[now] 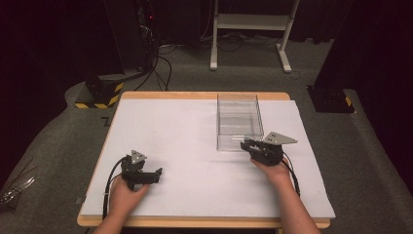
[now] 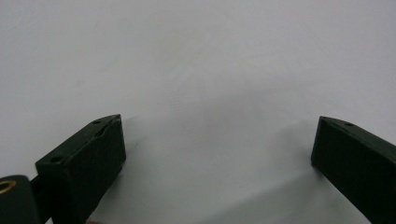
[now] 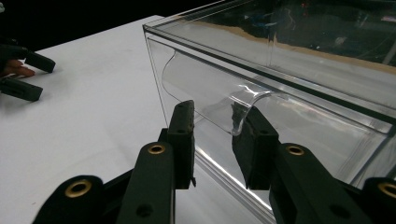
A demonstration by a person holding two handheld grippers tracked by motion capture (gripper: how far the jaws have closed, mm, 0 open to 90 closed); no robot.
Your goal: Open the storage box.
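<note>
On clear box (image 1: 237, 122), seemingly no readable label.

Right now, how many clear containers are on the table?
1: a clear plastic box on the table's far right part, with the right gripper at its near wall.

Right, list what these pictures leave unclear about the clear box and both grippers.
- Clear box: right gripper view, far end cut off by the frame edge; reflections blur its inside.
- Right gripper: whether it touches the wall is unclear through glare.
- Left gripper: left gripper view, body below the frame.
</note>
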